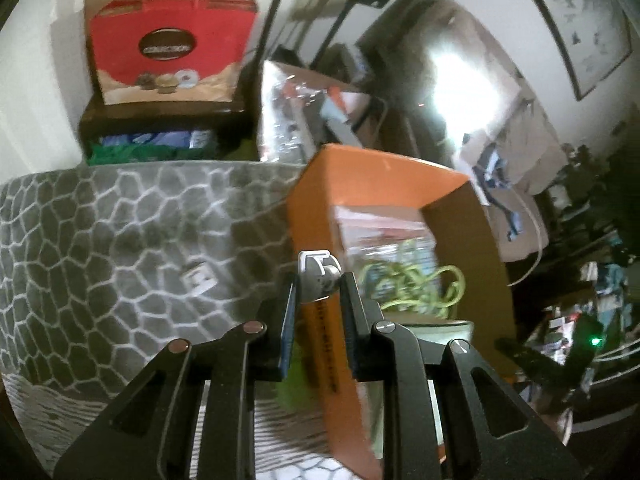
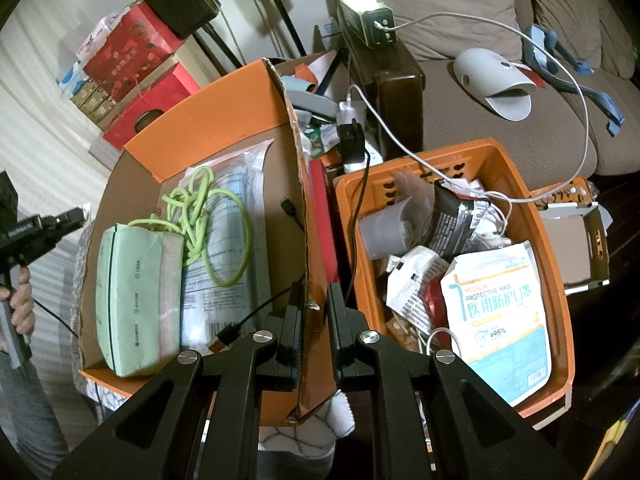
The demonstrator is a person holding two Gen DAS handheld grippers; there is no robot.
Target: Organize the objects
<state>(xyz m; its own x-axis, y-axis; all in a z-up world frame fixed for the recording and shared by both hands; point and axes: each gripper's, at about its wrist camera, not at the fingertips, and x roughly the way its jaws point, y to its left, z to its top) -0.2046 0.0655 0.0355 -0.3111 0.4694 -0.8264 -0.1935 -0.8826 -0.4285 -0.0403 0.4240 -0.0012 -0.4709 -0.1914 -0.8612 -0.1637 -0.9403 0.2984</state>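
My left gripper (image 1: pixel 318 294) is shut on an orange lighter (image 1: pixel 320 332) with a silver top, held upright just left of the open orange cardboard box (image 1: pixel 360 176). The box holds a coiled green cord (image 1: pixel 424 284), also in the right wrist view (image 2: pixel 208 220), a mint-green tissue pack (image 2: pixel 136 296) and clear plastic packets (image 2: pixel 228 264). My right gripper (image 2: pixel 314 292) straddles the box's right wall (image 2: pixel 298 184), its jaws close on either side of the cardboard. The left gripper shows at the left edge of the right wrist view (image 2: pixel 40 228).
An orange plastic basket (image 2: pixel 556 280) right of the box is full of mask packets, wrappers and cables. A grey patterned cushion (image 1: pixel 120 248) lies left of the box. Red gift boxes (image 1: pixel 172 48) stand behind. A sofa (image 2: pixel 500 112) with a white cable is at the right.
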